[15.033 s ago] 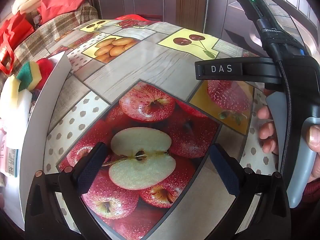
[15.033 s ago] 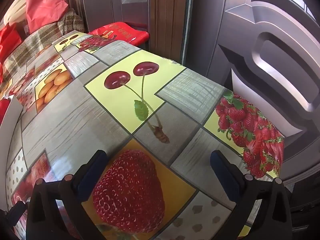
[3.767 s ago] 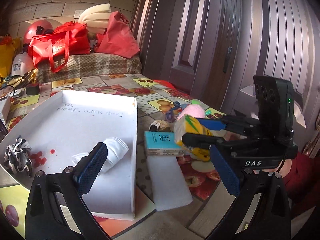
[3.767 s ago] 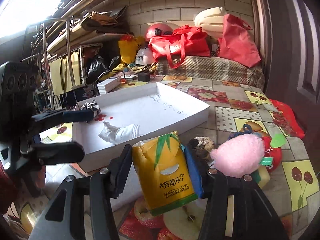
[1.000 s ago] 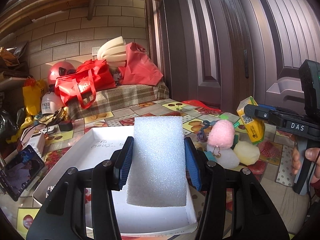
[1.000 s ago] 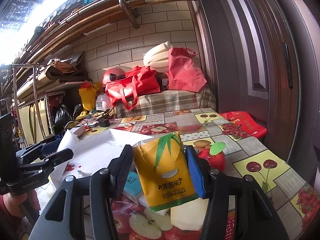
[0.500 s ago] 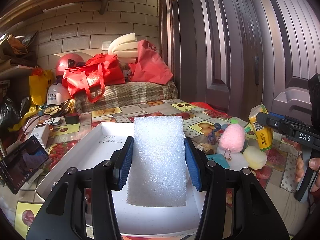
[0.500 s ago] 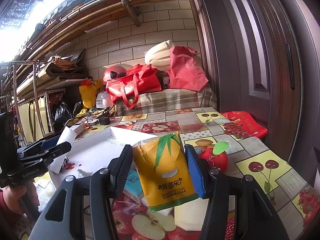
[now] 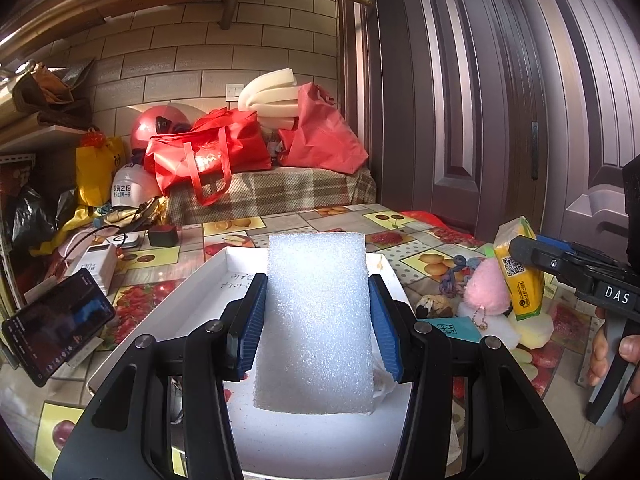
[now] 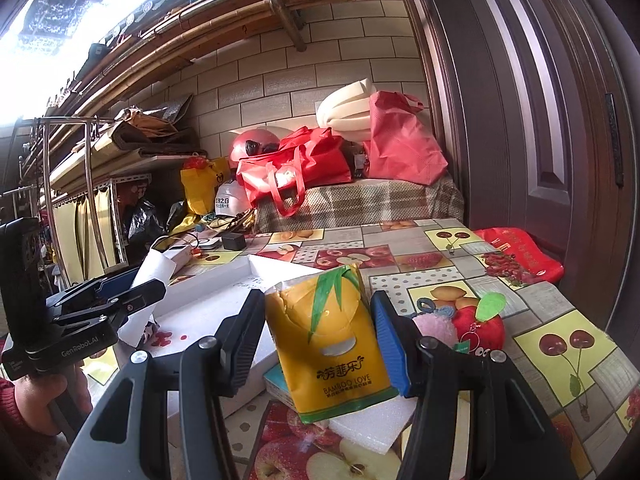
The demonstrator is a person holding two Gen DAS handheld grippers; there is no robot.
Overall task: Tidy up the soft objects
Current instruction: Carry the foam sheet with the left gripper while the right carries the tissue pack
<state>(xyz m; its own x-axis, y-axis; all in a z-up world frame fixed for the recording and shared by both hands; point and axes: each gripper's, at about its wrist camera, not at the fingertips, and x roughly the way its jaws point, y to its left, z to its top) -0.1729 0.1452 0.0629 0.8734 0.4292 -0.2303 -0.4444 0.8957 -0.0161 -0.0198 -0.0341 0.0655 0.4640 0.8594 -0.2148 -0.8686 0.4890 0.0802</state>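
The left tongs (image 9: 318, 328) clench a white foam block (image 9: 316, 320) between their blue pads, holding it upright above the white tray (image 9: 192, 300) on the fruit-patterned worktop (image 9: 408, 256). The right tongs (image 10: 320, 340) grip a yellow tissue pack (image 10: 332, 336) printed with green bamboo leaves, lifted above the worktop just right of the tray. Below that pack lie a teal packet (image 10: 276, 380) and a flat white foam sheet (image 10: 372, 416). To the right, near the pack, sit a pink fluffy ball (image 10: 436, 330) and a red plush apple (image 10: 478, 330) with a green leaf. In the left wrist view a pale yellow sponge (image 9: 534, 330) rests beside the pink ball. Small red specks (image 10: 166, 336) lie in the tray's left end. A phone (image 9: 56, 324) stands propped left of the tray.
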